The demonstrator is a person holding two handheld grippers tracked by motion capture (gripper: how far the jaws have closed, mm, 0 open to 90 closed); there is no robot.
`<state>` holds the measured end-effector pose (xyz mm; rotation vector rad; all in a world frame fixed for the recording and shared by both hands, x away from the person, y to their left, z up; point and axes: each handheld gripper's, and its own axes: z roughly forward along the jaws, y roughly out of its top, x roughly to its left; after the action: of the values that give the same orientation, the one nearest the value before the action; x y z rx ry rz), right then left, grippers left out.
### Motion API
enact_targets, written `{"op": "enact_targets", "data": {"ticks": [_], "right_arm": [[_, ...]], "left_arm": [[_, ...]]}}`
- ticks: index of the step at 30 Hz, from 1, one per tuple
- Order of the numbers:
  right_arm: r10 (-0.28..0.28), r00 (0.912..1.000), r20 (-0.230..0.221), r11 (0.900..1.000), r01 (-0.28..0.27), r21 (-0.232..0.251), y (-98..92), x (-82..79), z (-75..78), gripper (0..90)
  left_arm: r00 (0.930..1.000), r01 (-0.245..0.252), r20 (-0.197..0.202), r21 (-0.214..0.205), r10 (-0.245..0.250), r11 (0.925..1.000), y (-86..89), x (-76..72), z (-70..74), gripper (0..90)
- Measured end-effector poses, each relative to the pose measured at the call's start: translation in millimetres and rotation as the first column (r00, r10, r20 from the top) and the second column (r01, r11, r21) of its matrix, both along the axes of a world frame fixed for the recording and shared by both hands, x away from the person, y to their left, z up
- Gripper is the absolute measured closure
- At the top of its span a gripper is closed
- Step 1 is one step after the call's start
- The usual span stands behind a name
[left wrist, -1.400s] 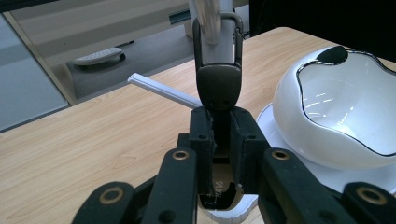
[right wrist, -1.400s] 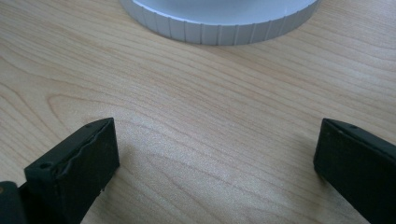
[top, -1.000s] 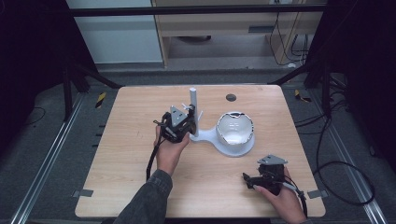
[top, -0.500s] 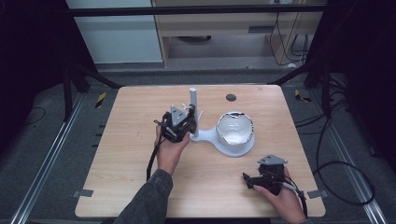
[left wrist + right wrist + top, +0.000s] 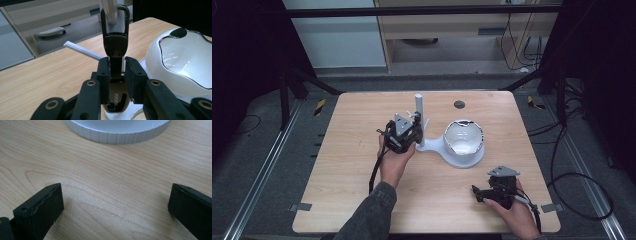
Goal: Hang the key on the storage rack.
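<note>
Dark glossy handle (image 5: 115, 50) on the white stand's post sits clamped in the left gripper (image 5: 117, 72), seen close up; right gripper (image 5: 113, 202) rests spread wide over bare light wooden table (image 5: 105, 170).

Right claw (image 5: 115, 205) jaws wide apart, low over wooden table (image 5: 105, 177), ribbed white base (image 5: 117, 132) ahead
</note>
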<state>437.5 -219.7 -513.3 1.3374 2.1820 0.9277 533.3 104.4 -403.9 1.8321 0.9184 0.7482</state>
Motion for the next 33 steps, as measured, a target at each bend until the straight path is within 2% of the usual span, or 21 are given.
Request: {"op": "enact_targets", "data": {"ticks": [9,15,19,22,26,27,29,33], "right_arm": [[0.0,1.0,0.0,1.0,0.0,0.0,0.0,0.0,0.0,0.4],[0.0,1.0,0.0,1.0,0.0,0.0,0.0,0.0,0.0,0.4],[0.0,1.0,0.0,1.0,0.0,0.0,0.0,0.0,0.0,0.4],[0.001,1.0,0.001,1.0,-0.001,0.0,-0.1,0.0,0.0,0.4],[0.001,1.0,0.0,1.0,-0.001,0.0,0.0,0.0,0.0,0.4],[0.0,1.0,0.0,1.0,0.0,0.0,0.0,0.0,0.0,0.4],[0.001,1.0,0.0,1.0,-0.001,0.0,-0.1,0.0,0.0,0.4],[0.001,1.0,0.0,1.0,-0.001,0.0,0.0,0.1,0.1,0.4]], "left_arm": [[0.9999,-0.008,0.006,-0.006,0.008,1.0,2.7,-4.2,-1.9,68.0],[1.0,-0.004,0.006,-0.003,0.004,1.0,6.2,-9.1,-3.4,61.1],[0.9999,-0.003,-0.013,-0.02,0.002,0.9998,10.3,-11.5,-4.1,56.6],[0.9996,0.018,-0.023,-0.003,-0.018,0.9998,10.8,-15.4,-4.4,50.4],[0.9984,0.042,-0.036,-0.016,-0.043,0.999,9.5,-18.2,-3.0,43.9],[0.9976,0.051,-0.046,-0.015,-0.052,0.9986,9.1,-18.7,-2.5,38.4],[0.9948,0.083,-0.059,-0.005,-0.083,0.9965,8.4,-21.3,-1.6,34.9],[0.9916,0.105,-0.076,-0.001,-0.105,0.9945,8.8,-25.3,-1.4,30.0]]}}
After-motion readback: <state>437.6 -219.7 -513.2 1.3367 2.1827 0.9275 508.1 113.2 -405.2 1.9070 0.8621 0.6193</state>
